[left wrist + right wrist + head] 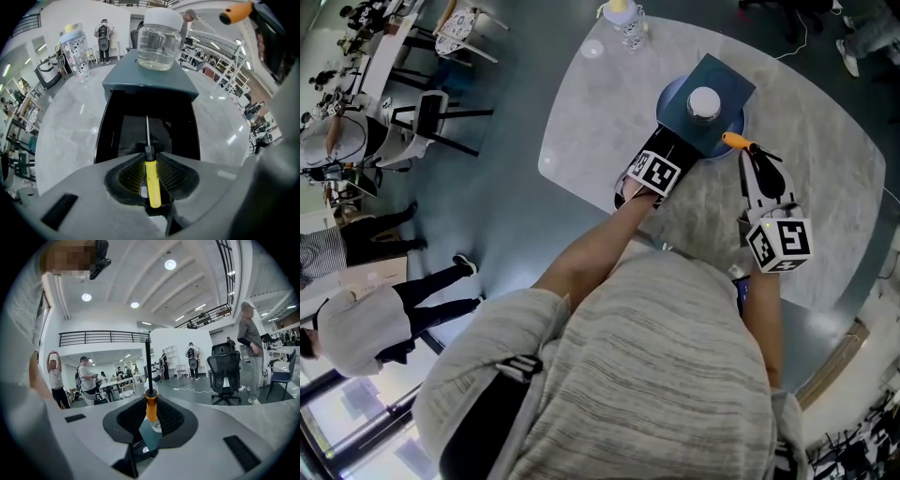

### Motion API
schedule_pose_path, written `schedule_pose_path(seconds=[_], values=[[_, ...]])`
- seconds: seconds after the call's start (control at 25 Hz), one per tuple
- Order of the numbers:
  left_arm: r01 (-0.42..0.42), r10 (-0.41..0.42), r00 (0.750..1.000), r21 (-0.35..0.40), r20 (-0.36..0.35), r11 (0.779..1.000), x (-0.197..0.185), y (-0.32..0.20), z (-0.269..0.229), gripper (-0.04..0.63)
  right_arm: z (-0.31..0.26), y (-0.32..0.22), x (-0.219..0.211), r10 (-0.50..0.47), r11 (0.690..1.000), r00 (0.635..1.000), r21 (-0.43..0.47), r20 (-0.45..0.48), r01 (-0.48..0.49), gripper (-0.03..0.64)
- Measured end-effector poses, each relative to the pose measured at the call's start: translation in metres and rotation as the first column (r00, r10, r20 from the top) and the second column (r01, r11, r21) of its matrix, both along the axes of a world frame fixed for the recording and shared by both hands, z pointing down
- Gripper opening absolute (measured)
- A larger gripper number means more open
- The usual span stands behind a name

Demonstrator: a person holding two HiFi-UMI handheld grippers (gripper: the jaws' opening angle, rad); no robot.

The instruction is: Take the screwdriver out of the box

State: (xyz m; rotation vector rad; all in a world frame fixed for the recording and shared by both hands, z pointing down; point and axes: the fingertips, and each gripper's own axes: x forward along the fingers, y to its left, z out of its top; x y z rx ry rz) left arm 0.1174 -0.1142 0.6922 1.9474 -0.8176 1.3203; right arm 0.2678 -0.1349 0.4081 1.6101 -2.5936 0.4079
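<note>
Head view: left tool down at the teal box on the pale stone counter, busy open hall all round. Left gripper view: it's clamped on the yellow screwdriver, blade over the box's dark inside (lift-out to come, I'd say). Right gripper view: right tool grips an orange screwdriver, already clear.

We are in a large open office or lab hall: a railed mezzanine, round ceiling lights, a swivel office chair, people around far desks.
</note>
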Motion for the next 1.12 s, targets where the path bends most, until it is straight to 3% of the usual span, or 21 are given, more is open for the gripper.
schedule_pose_path(seconds=[0.4,0.64,1.12], values=[[-0.013,0.018,0.997,0.061,-0.08,0.998,-0.003,-0.002,-0.013,0.081,-0.002,0.0,-0.007,-0.006,1.0,1.0,0.011,-0.003,0.006,0.067],[0.006,0.022,0.984,0.162,-0.175,0.987,-0.002,-0.016,-0.044,0.081,-0.006,-0.002,-0.019,-0.015,1.0,1.0,0.02,-0.003,0.015,0.067],[0.093,0.016,0.926,0.269,-0.377,0.959,-0.015,-0.04,-0.121,0.081,-0.027,-0.011,-0.053,-0.011,0.998,1.0,0.06,0.002,0.011,0.067]])
